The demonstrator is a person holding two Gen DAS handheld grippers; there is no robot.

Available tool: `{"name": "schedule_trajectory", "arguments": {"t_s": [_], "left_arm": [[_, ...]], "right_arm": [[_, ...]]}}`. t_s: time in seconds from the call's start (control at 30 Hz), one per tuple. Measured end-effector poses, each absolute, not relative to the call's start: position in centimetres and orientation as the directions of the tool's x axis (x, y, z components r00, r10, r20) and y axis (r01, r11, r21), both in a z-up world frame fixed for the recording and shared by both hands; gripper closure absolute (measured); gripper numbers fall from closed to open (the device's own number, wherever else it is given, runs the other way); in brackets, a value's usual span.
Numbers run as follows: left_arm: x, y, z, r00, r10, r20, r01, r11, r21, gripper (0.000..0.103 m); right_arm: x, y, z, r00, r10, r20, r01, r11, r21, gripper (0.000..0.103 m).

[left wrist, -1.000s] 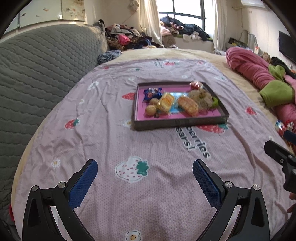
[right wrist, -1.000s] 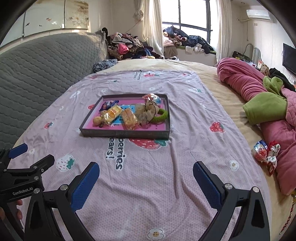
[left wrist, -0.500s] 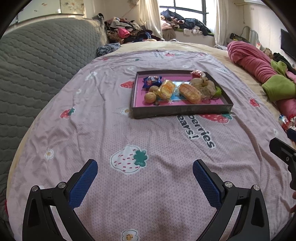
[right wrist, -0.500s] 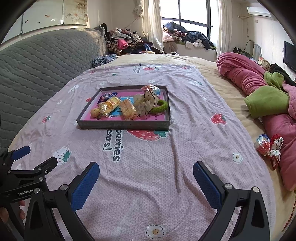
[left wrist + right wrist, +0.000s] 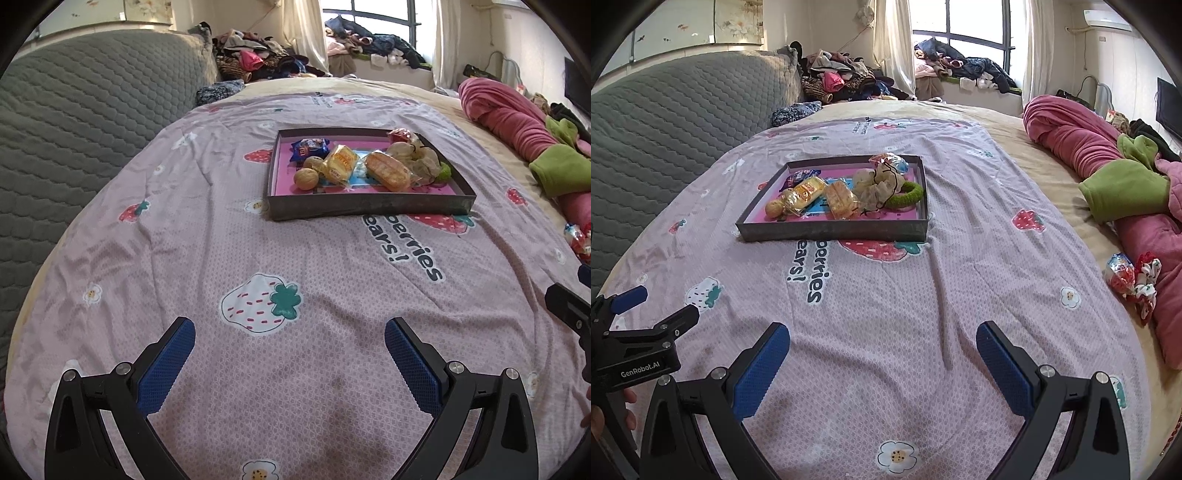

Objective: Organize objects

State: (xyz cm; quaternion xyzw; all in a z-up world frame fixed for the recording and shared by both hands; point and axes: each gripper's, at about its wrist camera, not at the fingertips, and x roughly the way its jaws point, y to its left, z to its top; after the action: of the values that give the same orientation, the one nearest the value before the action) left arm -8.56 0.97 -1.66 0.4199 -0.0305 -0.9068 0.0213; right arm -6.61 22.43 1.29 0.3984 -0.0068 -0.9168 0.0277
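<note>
- Both tongs hang wide open above the pink strawberry sheet (image 5: 886,295) on the bed, the left tongs (image 5: 290,345) and the right tongs (image 5: 882,349) each holding nothing
- Two things lie loose on the bed outside the tray: a shiny wrapped snack (image 5: 1120,273) and, touching it, a red-and-white scrunchie (image 5: 1147,286), up against the pink blanket (image 5: 1071,136)
- They sit ahead and well to the right of the right tongs, so that hand looks the nearer one; from the left tongs they show only at the far right edge
- The dark tray (image 5: 831,233), long side across the view, lies straight ahead, well apart from both tongs
- In it: a blue packet (image 5: 309,147), two round buns (image 5: 306,178), two wrapped cakes (image 5: 388,171), a beige scrunchie (image 5: 879,184), a green hair tie (image 5: 908,195) and a shiny wrapper (image 5: 888,160), piled close
</note>
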Motion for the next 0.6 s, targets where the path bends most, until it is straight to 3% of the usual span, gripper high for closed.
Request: {"name": "schedule_trajectory", "arguments": {"t_s": [0.6], "left_arm": [[-9.1, 0.6, -5.2, -0.636, -0.102, -0.765, 0.026, -0.994, 0.11, 0.001]], "right_arm": [[-6.6, 21.9, -1.6, -0.672, -0.047, -0.739, 0.051, -0.999, 0.018, 0.001]]}}
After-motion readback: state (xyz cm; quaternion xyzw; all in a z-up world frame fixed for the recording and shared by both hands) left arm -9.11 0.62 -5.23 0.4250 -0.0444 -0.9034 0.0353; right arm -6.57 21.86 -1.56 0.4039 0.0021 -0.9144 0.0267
